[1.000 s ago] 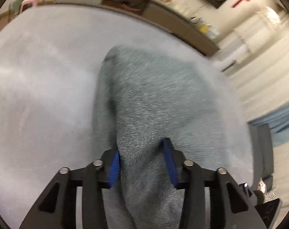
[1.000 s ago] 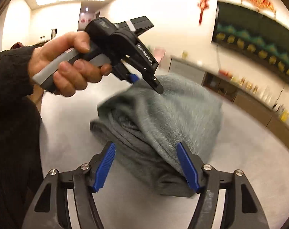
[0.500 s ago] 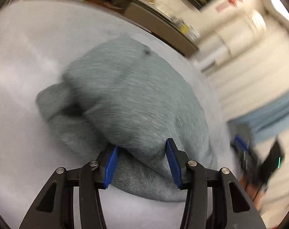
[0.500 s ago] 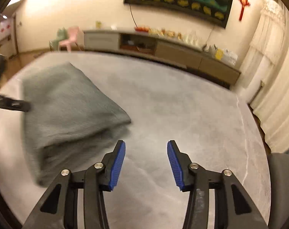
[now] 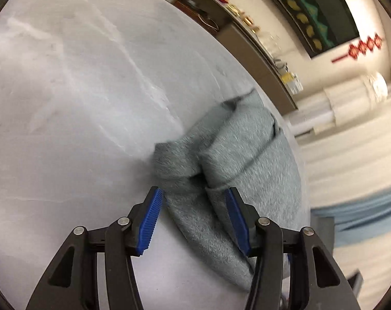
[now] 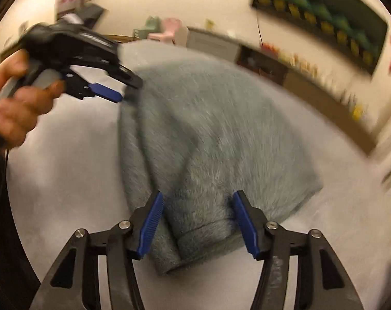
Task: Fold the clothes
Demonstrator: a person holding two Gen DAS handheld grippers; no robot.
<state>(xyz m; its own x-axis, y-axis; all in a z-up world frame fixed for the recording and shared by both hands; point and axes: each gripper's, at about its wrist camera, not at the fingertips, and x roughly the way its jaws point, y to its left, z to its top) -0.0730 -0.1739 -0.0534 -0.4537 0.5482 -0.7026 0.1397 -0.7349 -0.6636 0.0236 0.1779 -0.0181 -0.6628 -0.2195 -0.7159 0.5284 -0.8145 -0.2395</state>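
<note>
A grey fleecy garment (image 5: pixel 247 155) lies folded in a thick bundle on the pale grey table (image 5: pixel 66 103). In the left wrist view my left gripper (image 5: pixel 194 193) straddles the bundle's near end. Its jaws are opening, and bare table shows beside the left pad. In the right wrist view the garment (image 6: pixel 208 118) fills the middle. My right gripper (image 6: pixel 198 195) has a folded, hemmed corner between its blue pads, and its jaws are opening too. A hand (image 6: pixel 17 113) holds the left gripper (image 6: pixel 130 91) at the bundle's far left edge.
A long low cabinet (image 5: pixel 247 38) runs along the wall past the table's far edge, under a dark green picture (image 6: pixel 324 13). Pale curtains and a light blue cloth (image 5: pixel 363 206) lie off the table's right side. Small pink and green chairs (image 6: pixel 167 29) stand at the back.
The left gripper dropped and slid along the bundle to its end, and its jaws widened. The right view swung from bare table back onto the garment, whose corner now sits between its pads.
</note>
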